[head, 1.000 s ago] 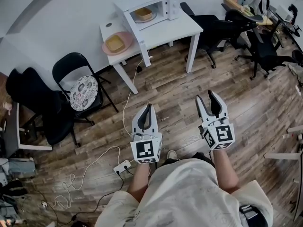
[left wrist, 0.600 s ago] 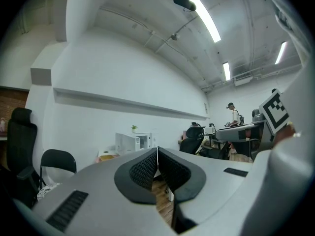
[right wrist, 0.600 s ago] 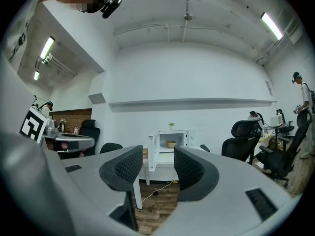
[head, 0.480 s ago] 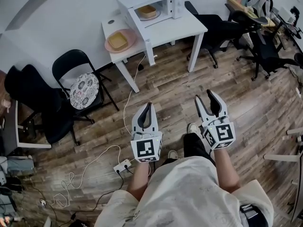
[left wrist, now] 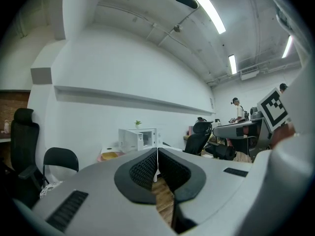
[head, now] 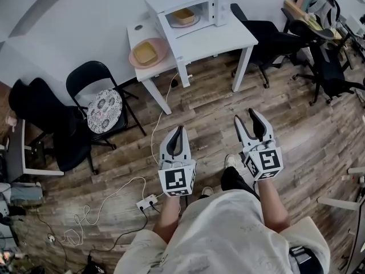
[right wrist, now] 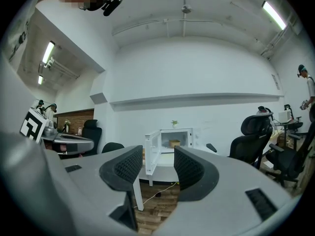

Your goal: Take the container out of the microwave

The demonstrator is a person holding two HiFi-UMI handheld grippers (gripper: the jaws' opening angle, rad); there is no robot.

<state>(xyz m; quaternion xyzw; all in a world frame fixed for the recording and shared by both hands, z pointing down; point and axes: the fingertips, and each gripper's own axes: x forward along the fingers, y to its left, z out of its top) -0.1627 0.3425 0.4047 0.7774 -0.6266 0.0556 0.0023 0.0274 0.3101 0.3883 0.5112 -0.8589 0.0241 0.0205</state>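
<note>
Head view: I am standing well apart from the white table (head: 214,37); the tan square container (head: 183,16) is sitting inside the white door-open microwave (head: 221,10) along its far edge.

Left gripper view: my left gripper (left wrist: 157,156) is pressing its jaws together, empty.

Right gripper view: my right gripper (right wrist: 153,168) is holding its jaws moderately apart, empty.

I am judging this the approach; next I am needing to walk closer.

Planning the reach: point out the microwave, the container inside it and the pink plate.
microwave (head: 223,11), head view, right-hand panel.
container (head: 183,16), head view, its top face.
pink plate (head: 163,50), head view, bare right rim.
</note>
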